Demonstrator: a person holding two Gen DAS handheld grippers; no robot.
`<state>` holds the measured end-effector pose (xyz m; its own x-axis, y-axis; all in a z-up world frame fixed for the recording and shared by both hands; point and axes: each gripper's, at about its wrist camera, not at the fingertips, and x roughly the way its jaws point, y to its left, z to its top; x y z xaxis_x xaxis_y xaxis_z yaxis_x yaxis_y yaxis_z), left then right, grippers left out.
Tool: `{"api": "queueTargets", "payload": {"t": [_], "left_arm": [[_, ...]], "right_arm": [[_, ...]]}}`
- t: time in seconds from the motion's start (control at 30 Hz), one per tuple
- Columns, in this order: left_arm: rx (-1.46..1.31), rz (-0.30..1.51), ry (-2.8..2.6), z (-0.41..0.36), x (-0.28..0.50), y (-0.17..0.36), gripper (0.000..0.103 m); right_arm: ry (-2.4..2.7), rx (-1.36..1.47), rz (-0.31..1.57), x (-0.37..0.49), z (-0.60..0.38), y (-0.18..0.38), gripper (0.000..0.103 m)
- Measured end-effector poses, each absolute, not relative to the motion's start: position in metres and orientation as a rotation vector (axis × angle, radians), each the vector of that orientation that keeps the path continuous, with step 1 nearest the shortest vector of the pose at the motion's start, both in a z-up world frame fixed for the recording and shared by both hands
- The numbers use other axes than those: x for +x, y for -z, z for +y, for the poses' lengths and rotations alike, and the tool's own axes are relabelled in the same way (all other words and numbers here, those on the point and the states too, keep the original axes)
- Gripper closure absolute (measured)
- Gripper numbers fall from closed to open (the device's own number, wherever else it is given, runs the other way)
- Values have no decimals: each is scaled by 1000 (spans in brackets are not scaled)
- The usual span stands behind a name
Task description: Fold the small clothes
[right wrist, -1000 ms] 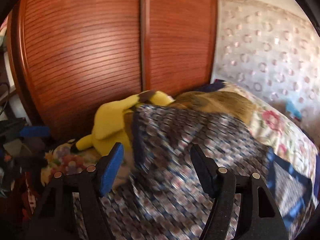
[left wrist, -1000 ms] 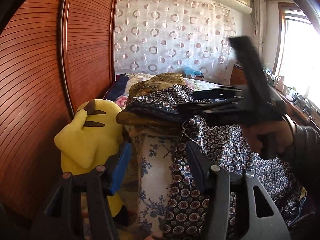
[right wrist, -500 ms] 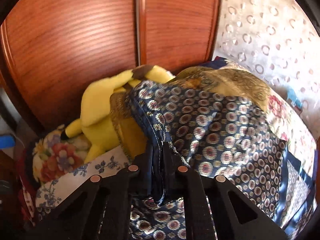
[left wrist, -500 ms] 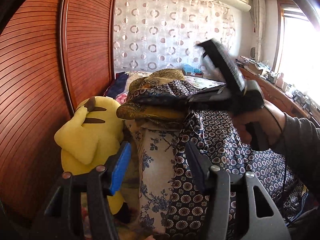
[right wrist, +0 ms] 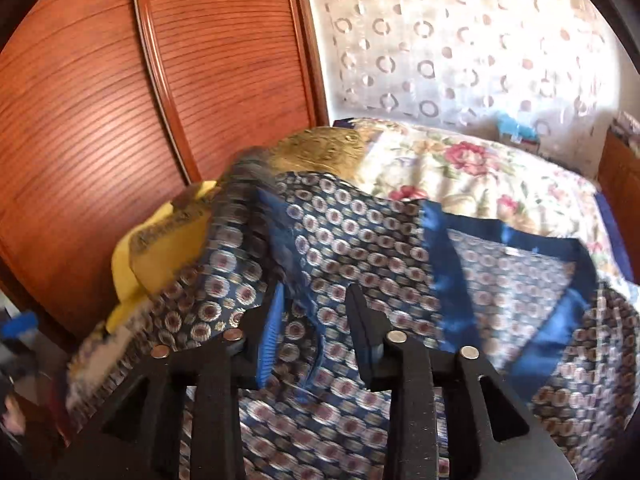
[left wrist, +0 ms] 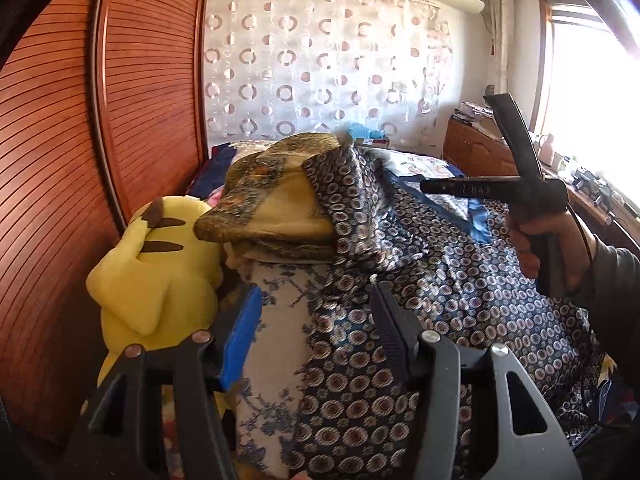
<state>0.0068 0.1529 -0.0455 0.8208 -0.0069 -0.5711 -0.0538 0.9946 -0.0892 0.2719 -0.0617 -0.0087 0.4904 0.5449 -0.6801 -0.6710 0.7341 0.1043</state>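
Note:
A navy garment with a round medallion print and blue satin trim (left wrist: 448, 280) (right wrist: 360, 248) lies spread over the bed, one edge draped up on a gold brocade cushion (left wrist: 276, 200) (right wrist: 320, 150). My left gripper (left wrist: 316, 308) is open and empty, low over the garment's left edge. My right gripper (right wrist: 316, 304) is open just above the garment, with nothing between its fingers. It also shows in the left wrist view (left wrist: 428, 186), held in a hand at the right, above the cloth.
A yellow plush toy (left wrist: 156, 276) leans against the wooden sliding wardrobe doors (left wrist: 80, 160) on the left. A white cloth with blue flowers (left wrist: 276, 340) hangs below the cushion. A floral quilt (right wrist: 480, 176) covers the far bed. A wooden dresser (left wrist: 476, 152) stands at the right.
My right gripper closed on the garment's edge, carried it onto the cushion, then opened and drew back to the right. My left gripper stayed open and hardly moved.

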Motion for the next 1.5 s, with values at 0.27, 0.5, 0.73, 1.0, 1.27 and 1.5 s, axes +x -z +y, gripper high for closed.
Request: {"api": "queueTargets", "payload": {"t": [0.27,0.5,0.73,1.0,1.27,1.5], "left_arm": [[-78,617,-3,138,28,45,48],[-81,641,26,122,48,55,48],[-47,677,84,95,77,66,48],[-18,756,154,63,120,81,48],[22,823,237,29,147,91,48],[87,883,273,7,159,101,48]], "right_arm": [[-748,-232,716,245,-99,7,64],[-713,-237,728,223,-159,11,62],[-568,-235,747,210,-242,22,62],[-395,-119,755,201,-346,23,62],[-207,-68,772,205,-435,24,62],[-122,-46,819,212,-476,38,62]]}}
